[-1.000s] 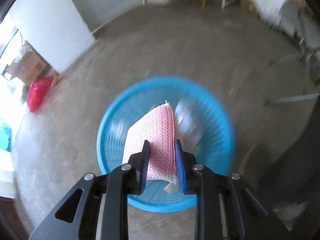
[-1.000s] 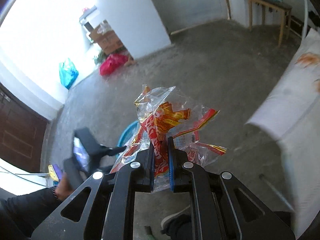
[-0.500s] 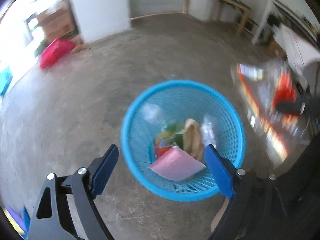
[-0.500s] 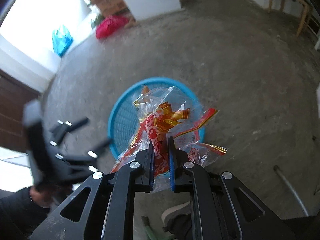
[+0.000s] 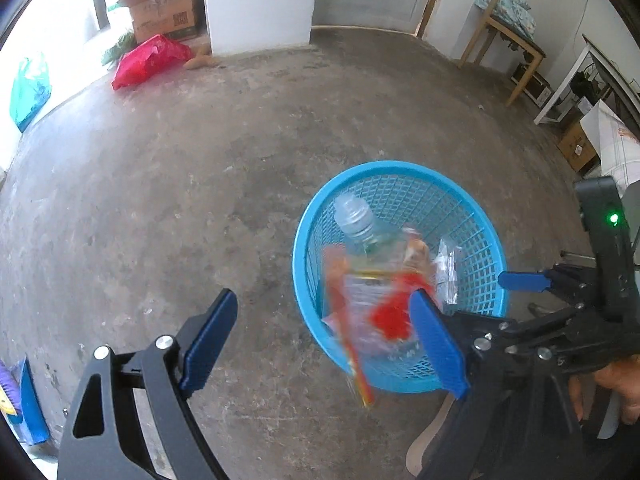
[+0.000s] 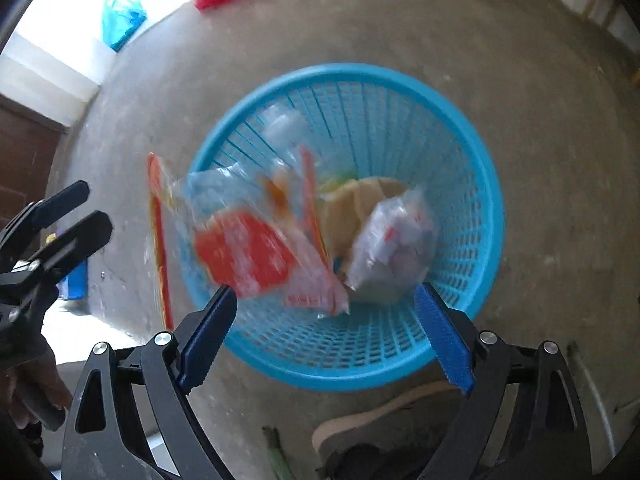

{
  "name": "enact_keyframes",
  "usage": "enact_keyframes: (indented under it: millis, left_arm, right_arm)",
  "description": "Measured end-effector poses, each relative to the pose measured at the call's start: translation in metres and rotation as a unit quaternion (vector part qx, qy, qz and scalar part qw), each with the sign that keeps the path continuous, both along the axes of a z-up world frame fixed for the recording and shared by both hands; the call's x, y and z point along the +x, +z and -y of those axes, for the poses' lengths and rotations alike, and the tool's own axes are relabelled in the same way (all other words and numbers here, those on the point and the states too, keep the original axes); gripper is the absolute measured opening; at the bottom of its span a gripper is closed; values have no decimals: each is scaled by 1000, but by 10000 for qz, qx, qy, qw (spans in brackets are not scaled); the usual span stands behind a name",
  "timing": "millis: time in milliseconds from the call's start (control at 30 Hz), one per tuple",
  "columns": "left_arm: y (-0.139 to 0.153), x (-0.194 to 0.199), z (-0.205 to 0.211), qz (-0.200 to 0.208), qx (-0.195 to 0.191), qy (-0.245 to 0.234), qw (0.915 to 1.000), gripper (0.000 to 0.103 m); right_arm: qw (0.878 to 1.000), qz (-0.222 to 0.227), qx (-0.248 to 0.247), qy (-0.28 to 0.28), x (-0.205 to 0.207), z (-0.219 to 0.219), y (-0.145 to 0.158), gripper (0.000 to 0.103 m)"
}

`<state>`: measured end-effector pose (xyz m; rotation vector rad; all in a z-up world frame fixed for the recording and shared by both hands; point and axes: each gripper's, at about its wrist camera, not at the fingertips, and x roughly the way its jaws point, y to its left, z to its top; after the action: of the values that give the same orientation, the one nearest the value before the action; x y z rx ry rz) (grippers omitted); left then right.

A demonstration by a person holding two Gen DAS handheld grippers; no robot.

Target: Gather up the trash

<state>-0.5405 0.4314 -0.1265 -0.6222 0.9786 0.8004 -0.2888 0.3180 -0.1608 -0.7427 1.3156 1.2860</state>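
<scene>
A blue mesh basket [image 5: 400, 168] stands on the concrete floor, holding a clear plastic bottle [image 5: 356, 216] and other trash. My left gripper [image 5: 322, 324] is open and empty, low over the floor at the basket's left side. My right gripper [image 6: 326, 300] hangs over the basket [image 6: 360, 70] with its jaws opening. The red and clear snack wrapper [image 6: 248, 256] is blurred and free of the pads, dropping over the basket's left rim. A crumpled clear bag [image 6: 392, 248] lies inside. One blue finger [image 5: 524, 282] of the right gripper shows in the left wrist view.
A red bag [image 5: 148, 60], a cardboard box [image 5: 160, 12] and a teal bag [image 5: 30, 88] lie by the far wall and doorway. A wooden chair [image 5: 504, 20] stands at the back right. A sandal [image 6: 380, 420] rests just below the basket.
My left gripper let go of the pink cloth into the basket and swung left. My right gripper came down over the basket and opened, and the wrapper left its pads.
</scene>
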Motion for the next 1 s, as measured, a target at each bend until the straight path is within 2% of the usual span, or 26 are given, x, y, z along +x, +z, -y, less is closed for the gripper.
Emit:
enact_keyframes:
  millis: [133,200,267,400,467,500,633,733,800,1000]
  left_arm:
    - [-2,4,2,28,51,13,10000,86]
    - [-3,7,3,11,61,2,10000,89]
    - [-3,10,7,-40,98,3,9999,94]
    - [-4,18,14,-112,52,-6,9999,97]
    - [-5,22,15,-204,-29,60,9998,97]
    - [-8,25,16,-310,-140,122,9993,98]
    - [-16,30,18,-459,-413,336,9975,97]
    - [-19,33,20,-542,-430,424,9967,98]
    - [-20,36,22,-737,-366,456,9956,97]
    - [-28,44,26,-1036,-190,308,9940,98]
  right_arm:
    - [9992,114,355,-164,5,3,17,89]
    - [9988,185,401,-205,7,7,22,94]
    - [9986,276,384,-223,7,11,24,95]
    - [9967,632,321,-394,8,22,29,95]
    - [9962,690,270,-462,12,23,26,95]
    - [9968,583,208,-515,13,25,24,95]
    - [9943,781,89,-725,17,30,22,95]
    - [9933,834,67,-794,20,32,22,95]
    - [9930,849,77,-819,21,32,22,95]
    - [9907,1191,-135,-651,17,32,13,95]
